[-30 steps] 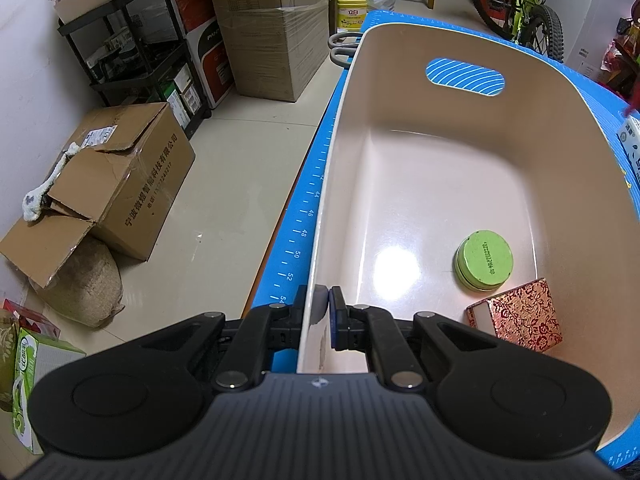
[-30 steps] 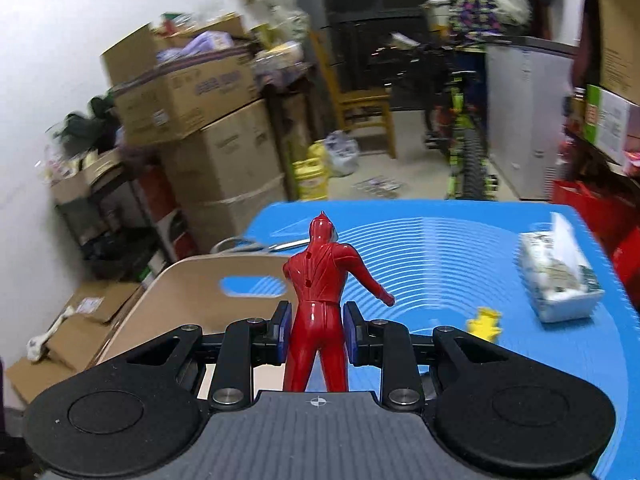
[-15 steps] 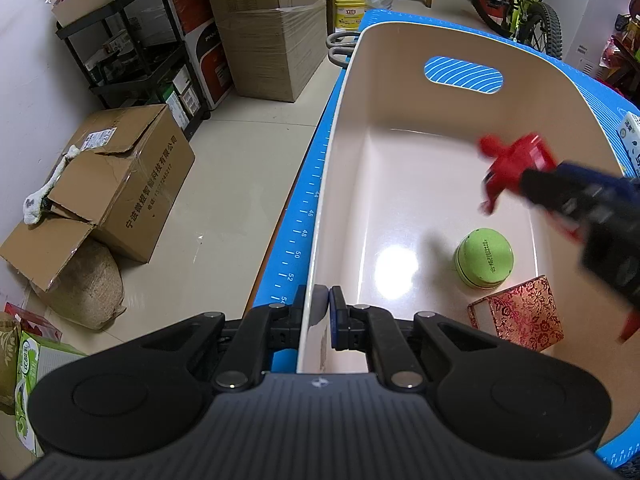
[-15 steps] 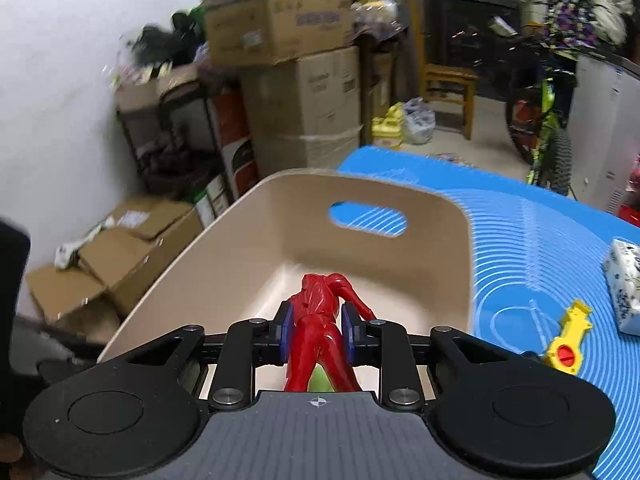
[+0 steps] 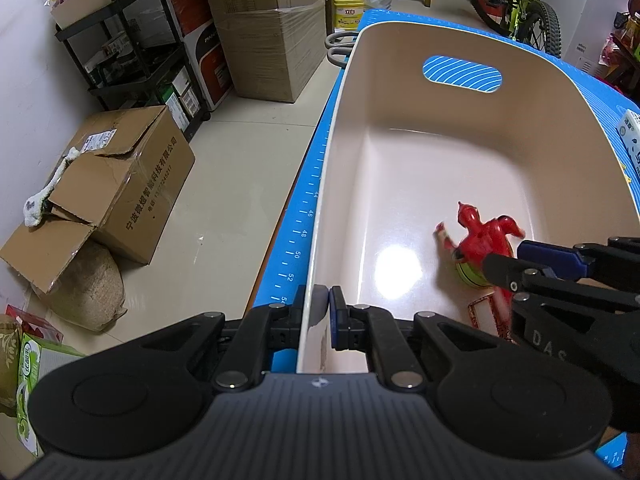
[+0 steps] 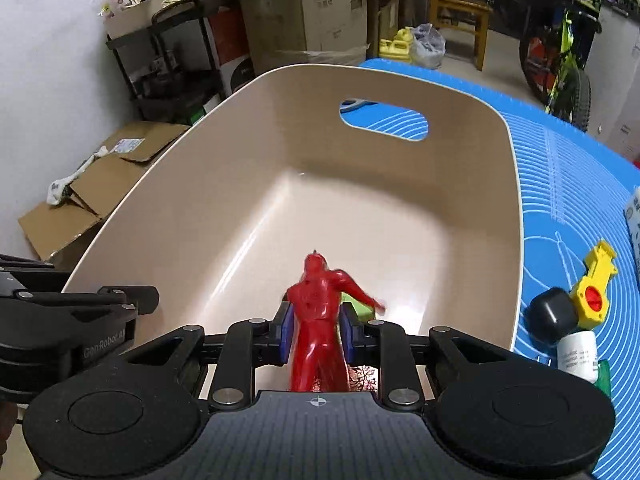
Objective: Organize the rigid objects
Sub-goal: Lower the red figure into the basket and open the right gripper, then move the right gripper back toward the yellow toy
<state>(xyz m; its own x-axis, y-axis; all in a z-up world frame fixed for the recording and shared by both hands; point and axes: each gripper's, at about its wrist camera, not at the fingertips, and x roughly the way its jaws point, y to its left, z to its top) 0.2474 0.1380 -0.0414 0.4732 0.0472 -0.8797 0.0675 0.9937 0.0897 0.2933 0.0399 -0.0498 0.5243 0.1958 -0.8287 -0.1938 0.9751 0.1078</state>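
A beige bin (image 5: 332,128) stands on the blue mat (image 5: 298,228). My left gripper (image 5: 322,312) is shut on the bin's near rim, one pad on each side of the wall. Inside the bin, my right gripper (image 6: 316,332) is shut on a red toy figure (image 6: 318,312) at its waist, head pointing away. The figure (image 5: 480,236) hangs low over a green round tin (image 6: 362,308), which it mostly hides. A red patterned box (image 5: 486,312) lies on the bin floor beside the tin, partly covered by the right gripper.
On the mat right of the bin lie a yellow toy (image 6: 594,292), a black-capped white bottle (image 6: 560,320) and a tissue pack (image 5: 632,140). Scissors handles (image 5: 336,46) stick out behind the bin's far left corner. Cardboard boxes (image 5: 120,184) sit on the floor left of the table.
My right gripper has carried the red figure from above the mat into the bin and down towards the green tin. The left gripper has kept its hold on the rim.
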